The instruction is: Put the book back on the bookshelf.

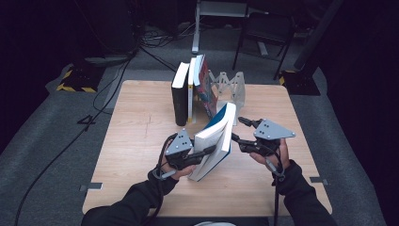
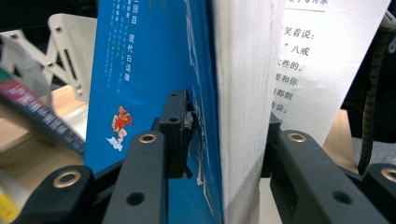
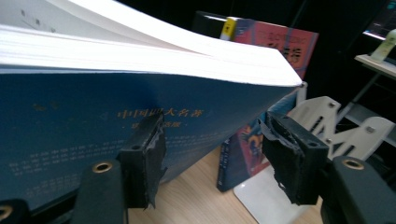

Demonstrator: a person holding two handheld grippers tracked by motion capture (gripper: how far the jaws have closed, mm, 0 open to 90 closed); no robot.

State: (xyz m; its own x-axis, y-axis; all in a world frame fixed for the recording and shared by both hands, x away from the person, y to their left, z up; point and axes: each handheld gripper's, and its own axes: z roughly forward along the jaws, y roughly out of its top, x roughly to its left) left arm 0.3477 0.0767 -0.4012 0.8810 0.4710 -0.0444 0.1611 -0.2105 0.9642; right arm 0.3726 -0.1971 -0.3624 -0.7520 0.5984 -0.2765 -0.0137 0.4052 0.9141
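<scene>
A thick book with a blue cover [image 1: 216, 141] is held tilted above the middle of the table, its white page edge turned toward the left. My left gripper [image 1: 207, 151] is shut on its lower part. In the left gripper view one pad presses the blue cover [image 2: 140, 70] and the other the open page side, with the left gripper [image 2: 224, 140] clamped across the page block. My right gripper [image 1: 236, 129] sits just right of the book with its jaws open. In the right gripper view one pad lies against the dark blue cover [image 3: 70, 116], and the right gripper [image 3: 212, 144] has nothing between its pads.
Three books [image 1: 188, 92] stand upright at the back of the wooden table [image 1: 136, 122], beside a white folding rack [image 1: 233, 87]. The rack [image 3: 327, 116] and a red-covered book [image 3: 275, 46] lie close behind the right gripper's jaws. Cables and a chair [image 1: 263, 28] occupy the floor beyond.
</scene>
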